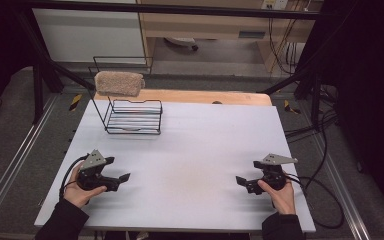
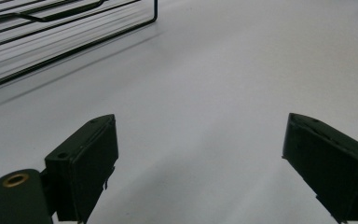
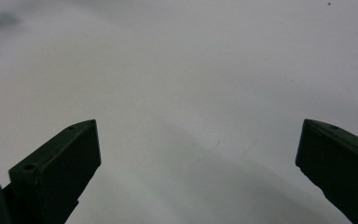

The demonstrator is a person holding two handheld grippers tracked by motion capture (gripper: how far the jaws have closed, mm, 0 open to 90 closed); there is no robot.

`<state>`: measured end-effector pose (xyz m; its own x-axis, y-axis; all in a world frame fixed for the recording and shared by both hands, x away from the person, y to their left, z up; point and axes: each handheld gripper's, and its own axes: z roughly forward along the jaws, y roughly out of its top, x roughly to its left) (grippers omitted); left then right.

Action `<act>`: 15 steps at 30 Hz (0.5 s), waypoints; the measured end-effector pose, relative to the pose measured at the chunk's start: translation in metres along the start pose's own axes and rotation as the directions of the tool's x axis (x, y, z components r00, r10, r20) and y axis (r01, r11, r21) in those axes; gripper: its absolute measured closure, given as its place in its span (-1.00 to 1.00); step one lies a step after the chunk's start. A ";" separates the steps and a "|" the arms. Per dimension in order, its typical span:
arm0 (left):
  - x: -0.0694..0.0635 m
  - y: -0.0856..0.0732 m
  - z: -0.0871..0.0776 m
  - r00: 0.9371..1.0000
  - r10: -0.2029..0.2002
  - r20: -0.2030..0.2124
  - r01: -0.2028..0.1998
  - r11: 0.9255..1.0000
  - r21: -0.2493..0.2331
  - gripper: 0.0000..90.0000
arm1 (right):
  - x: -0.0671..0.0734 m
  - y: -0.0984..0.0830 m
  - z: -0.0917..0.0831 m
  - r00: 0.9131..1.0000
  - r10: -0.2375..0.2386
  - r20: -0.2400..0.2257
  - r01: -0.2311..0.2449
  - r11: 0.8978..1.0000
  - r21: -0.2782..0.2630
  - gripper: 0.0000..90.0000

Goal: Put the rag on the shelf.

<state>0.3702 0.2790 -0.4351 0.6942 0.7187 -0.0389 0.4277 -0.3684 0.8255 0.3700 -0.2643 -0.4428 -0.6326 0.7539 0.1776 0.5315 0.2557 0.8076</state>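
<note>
Jaws stood wide apart on both tools, nothing between them. The left gripper [image 1: 117, 170] rested near the table's [image 1: 205, 150] front left corner, held by the left hand [image 1: 82, 192]; the right gripper [image 1: 247, 175] sat toward the front right corner, well apart from it. Beyond the left one, toward the far left corner, stood the wire rack [image 1: 132, 117], with the brown sponge [image 1: 119, 83] perched on its tall back frame, long axis running along the far edge. By my judgement the left gripper was clearly the nearer for a reach, forward and upward; the rack's lower rail [image 2: 70, 44] showed ahead of it.
</note>
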 end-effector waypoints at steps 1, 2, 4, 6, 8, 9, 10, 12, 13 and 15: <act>0.000 -0.001 0.000 1.000 0.002 0.001 -0.002 1.000 0.002 -0.77 | 0.000 -0.002 -0.001 1.000 0.013 0.000 -0.013 1.000 0.000 -0.99; 0.000 -0.001 0.000 1.000 0.003 0.001 -0.003 1.000 0.002 -0.77 | 0.000 -0.004 -0.002 1.000 0.010 0.000 -0.010 1.000 0.001 -0.99; 0.000 -0.003 0.000 1.000 0.009 0.005 -0.009 1.000 0.005 -0.77 | 0.000 -0.007 -0.003 1.000 0.005 0.001 -0.005 1.000 0.003 -0.99; 0.000 -0.004 0.000 1.000 0.010 0.007 -0.010 1.000 0.005 -0.77 | -0.001 -0.008 -0.005 1.000 0.006 0.003 -0.006 1.000 0.000 -0.99; -0.001 -0.004 0.000 1.000 0.011 0.009 -0.011 1.000 0.005 -0.77 | 0.000 -0.009 -0.006 1.000 0.018 0.001 -0.018 1.000 -0.005 -0.99; -0.001 -0.005 0.001 1.000 0.011 0.010 -0.012 1.000 0.005 -0.77 | -0.001 -0.009 -0.006 1.000 0.018 0.001 -0.018 1.000 -0.009 -0.99; -0.001 -0.005 0.001 1.000 0.012 0.010 -0.012 1.000 0.007 -0.77 | 0.000 -0.009 -0.006 1.000 0.018 0.000 -0.018 1.000 -0.008 -0.99; -0.001 -0.005 0.001 1.000 0.014 0.009 -0.014 1.000 0.009 -0.77 | 0.000 -0.009 -0.006 1.000 0.016 0.003 -0.016 1.000 -0.005 -0.99; -0.001 -0.005 0.001 1.000 0.015 0.008 -0.015 1.000 0.010 -0.77 | 0.000 -0.009 -0.006 1.000 0.012 0.002 -0.012 1.000 -0.003 -0.99; -0.001 -0.005 0.001 1.000 0.016 0.008 -0.017 1.000 0.010 -0.77 | 0.000 -0.009 -0.006 1.000 0.009 0.001 -0.009 1.000 -0.003 -0.99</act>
<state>0.3674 0.2794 -0.4400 0.7060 0.7076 -0.0300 0.4219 -0.3860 0.8204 0.3620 -0.2704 -0.4473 -0.6270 0.7569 0.1842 0.5353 0.2468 0.8078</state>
